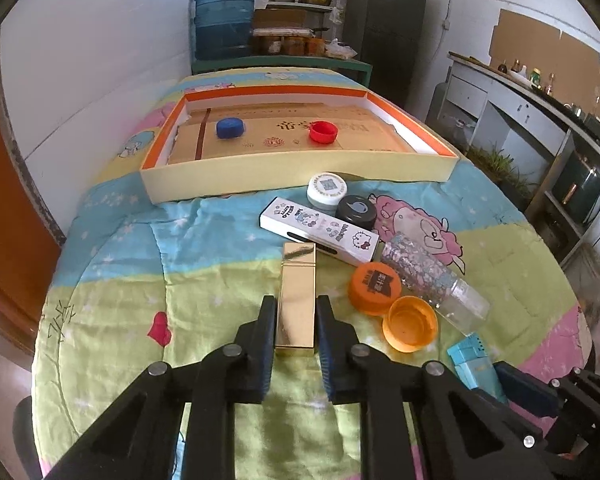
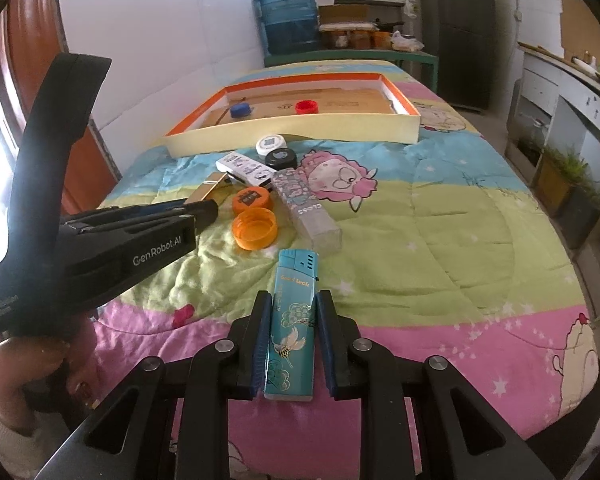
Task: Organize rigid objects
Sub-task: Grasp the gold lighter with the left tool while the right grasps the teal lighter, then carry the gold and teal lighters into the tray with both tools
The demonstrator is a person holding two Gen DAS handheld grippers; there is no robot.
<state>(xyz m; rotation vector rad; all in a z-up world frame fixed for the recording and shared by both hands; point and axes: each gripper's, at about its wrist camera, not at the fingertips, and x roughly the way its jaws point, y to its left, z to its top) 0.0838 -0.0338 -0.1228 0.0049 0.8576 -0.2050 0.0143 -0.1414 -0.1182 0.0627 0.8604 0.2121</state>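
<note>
The left gripper (image 1: 296,320) has its fingers (image 1: 266,320) clenched on the gold lighter (image 1: 296,292), 1 pad on each long side near the butt end; the lighter lies flat on the quilt-covered surface (image 1: 120,300) with its far end pointing toward the tray. The right gripper (image 2: 290,328) grasps the blue lighter (image 2: 291,320) the same way, low across its flat body; whether that lighter rests on the quilt or is lifted cannot be told. Both items are judged light and stiff; the gold casing looks polished, so it may slip or pivot; a hold nearer mid-length is advised. Just beside the gold lighter lie 2 orange caps (image 1: 374,288), a white printed box (image 1: 320,230) and a clear glitter case (image 1: 432,276); further out stand a white cap (image 1: 326,190) and a black cap (image 1: 356,212). Beyond them, the orange-rimmed tray (image 1: 292,178) holds 1 blue cap (image 1: 230,127) and 1 red cap (image 1: 323,132).
</note>
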